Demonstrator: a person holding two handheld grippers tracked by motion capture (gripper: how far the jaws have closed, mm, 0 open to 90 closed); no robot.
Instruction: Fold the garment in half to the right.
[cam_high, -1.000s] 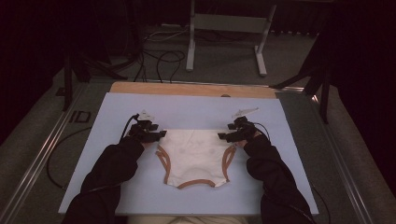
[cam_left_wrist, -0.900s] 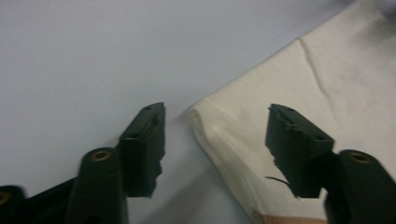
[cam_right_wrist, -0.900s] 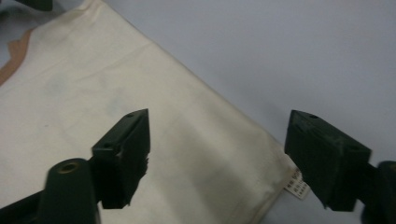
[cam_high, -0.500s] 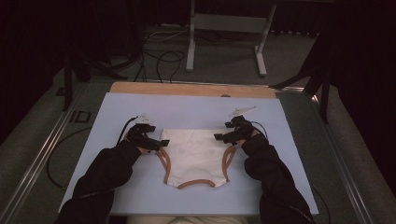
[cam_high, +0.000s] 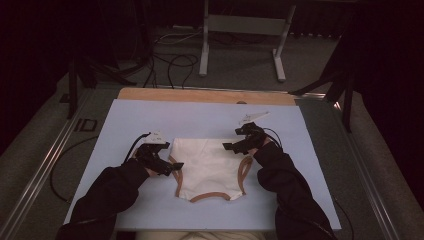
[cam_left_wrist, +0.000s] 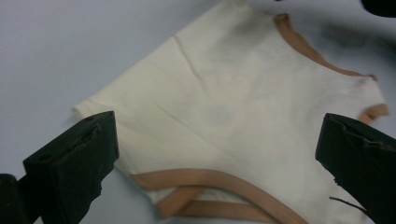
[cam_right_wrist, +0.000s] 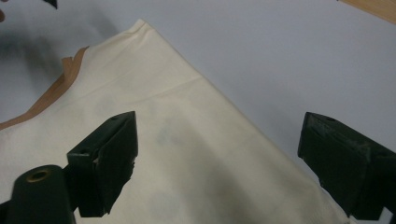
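A cream garment (cam_high: 207, 167) with tan trim lies flat on the pale blue mat (cam_high: 130, 120), its straight edge toward the far side. My left gripper (cam_high: 173, 167) hovers at the garment's left edge, open, with the crossed tan trim (cam_left_wrist: 205, 189) between its jaws in the left gripper view. My right gripper (cam_high: 229, 147) is open over the garment's far right corner (cam_right_wrist: 196, 140), one jaw above the cloth and one above the mat. Neither gripper holds anything.
The blue mat covers a table with a bare wooden strip (cam_high: 205, 95) along its far edge. A metal rail (cam_high: 45, 165) runs along the left side. Beyond the table stand a grey frame (cam_high: 245, 30) and cables (cam_high: 170, 60) on the floor.
My left gripper has moved nearer along the garment's left edge. My right gripper stays near the far right corner. The garment's left side has shifted slightly.
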